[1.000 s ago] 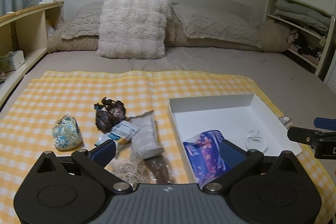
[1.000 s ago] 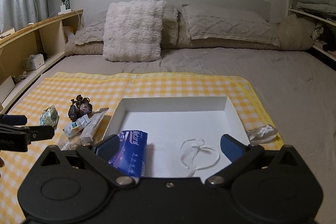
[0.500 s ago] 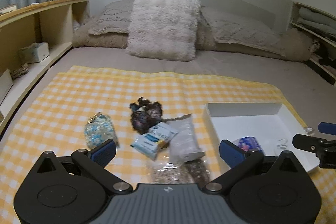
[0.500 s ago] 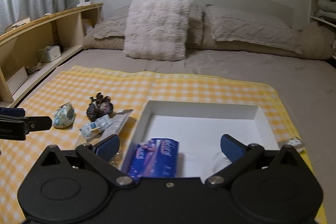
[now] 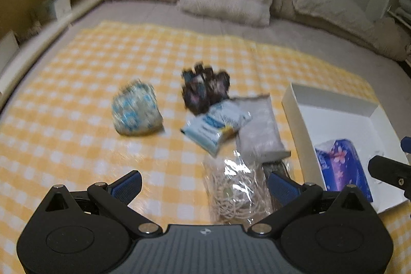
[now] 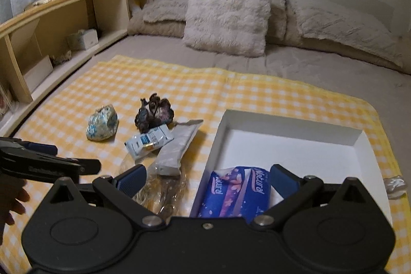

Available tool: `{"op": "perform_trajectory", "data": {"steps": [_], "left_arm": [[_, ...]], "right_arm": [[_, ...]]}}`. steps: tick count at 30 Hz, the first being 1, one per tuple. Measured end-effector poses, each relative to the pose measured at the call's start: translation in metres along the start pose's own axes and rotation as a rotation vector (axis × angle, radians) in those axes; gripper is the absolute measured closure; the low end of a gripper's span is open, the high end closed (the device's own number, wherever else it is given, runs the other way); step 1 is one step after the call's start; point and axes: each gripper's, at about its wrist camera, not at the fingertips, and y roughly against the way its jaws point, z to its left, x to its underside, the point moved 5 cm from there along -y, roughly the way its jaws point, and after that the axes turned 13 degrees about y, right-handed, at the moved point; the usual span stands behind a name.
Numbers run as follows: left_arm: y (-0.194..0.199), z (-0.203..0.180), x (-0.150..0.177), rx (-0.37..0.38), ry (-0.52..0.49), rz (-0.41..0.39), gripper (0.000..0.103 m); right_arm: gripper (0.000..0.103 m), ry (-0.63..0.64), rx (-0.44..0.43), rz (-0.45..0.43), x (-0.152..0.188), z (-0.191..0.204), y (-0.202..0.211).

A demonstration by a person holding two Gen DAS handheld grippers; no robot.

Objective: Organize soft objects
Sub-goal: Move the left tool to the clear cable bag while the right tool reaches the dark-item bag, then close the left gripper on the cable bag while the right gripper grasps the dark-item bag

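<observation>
Right wrist view: right gripper (image 6: pixel 206 177) jaws wide, empty, above tissue pack (image 6: pixel 235 193) in white box (image 6: pixel 290 125); left gripper (image 5: pixel 203 185) jaws wide, empty, over cellophane bag (image 5: pixel 235 193).

Left hand-held gripper (image 5: pixel 204 182): jaws spread wide, nothing between the blue-padded fingers (image 5: pixel 128 182), pointed forward and downward. Right hand-held gripper (image 6: pixel 208 177): jaws likewise spread wide and empty, held level beside the left unit. In the right wrist view, part of the person's hand (image 6: pixel 11 199) grips the left unit from behind.
</observation>
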Motion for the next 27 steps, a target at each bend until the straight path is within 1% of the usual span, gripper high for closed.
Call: {"op": "perform_trajectory", "data": {"steps": [2,4,5,7,12,16,18,20,22,24,27], "left_arm": [[-0.013,-0.004,0.002,-0.011,-0.011,0.032,0.0],[-0.024,-0.007,0.003,-0.011,-0.001,0.063,0.0],[-0.031,-0.008,0.005,-0.007,0.013,0.087,0.0],[-0.042,-0.009,0.007,-0.005,0.041,0.127,0.0],[-0.064,-0.02,0.01,-0.003,0.059,0.184,0.0],[-0.078,-0.026,0.012,-0.033,0.029,0.213,0.002],[-0.083,-0.023,0.014,-0.043,0.024,0.23,0.008],[-0.085,-0.019,0.016,-0.031,0.022,0.247,0.012],[-0.084,-0.018,0.016,-0.023,0.002,0.245,0.018],[-0.081,-0.016,0.016,-0.006,-0.007,0.247,0.03],[-0.076,-0.011,0.016,0.009,-0.003,0.252,0.035]], "right_arm": [[0.002,0.007,-0.009,0.023,0.0,0.002,-0.005],[0.015,0.007,-0.043,0.04,0.0,0.002,-0.012],[0.017,0.008,-0.065,0.055,0.001,0.003,-0.016],[0.025,0.016,-0.086,0.074,0.003,0.004,-0.022],[0.033,0.053,-0.133,0.094,0.003,0.01,-0.034],[0.035,0.096,-0.121,0.104,0.001,0.017,-0.041],[0.035,0.097,-0.133,0.119,0.0,0.017,-0.046],[0.035,0.086,-0.15,0.129,0.0,0.016,-0.051],[0.035,0.079,-0.157,0.139,0.0,0.017,-0.056],[0.035,0.065,-0.172,0.148,-0.002,0.02,-0.062],[0.035,0.014,-0.214,0.172,-0.004,0.024,-0.072]]}}
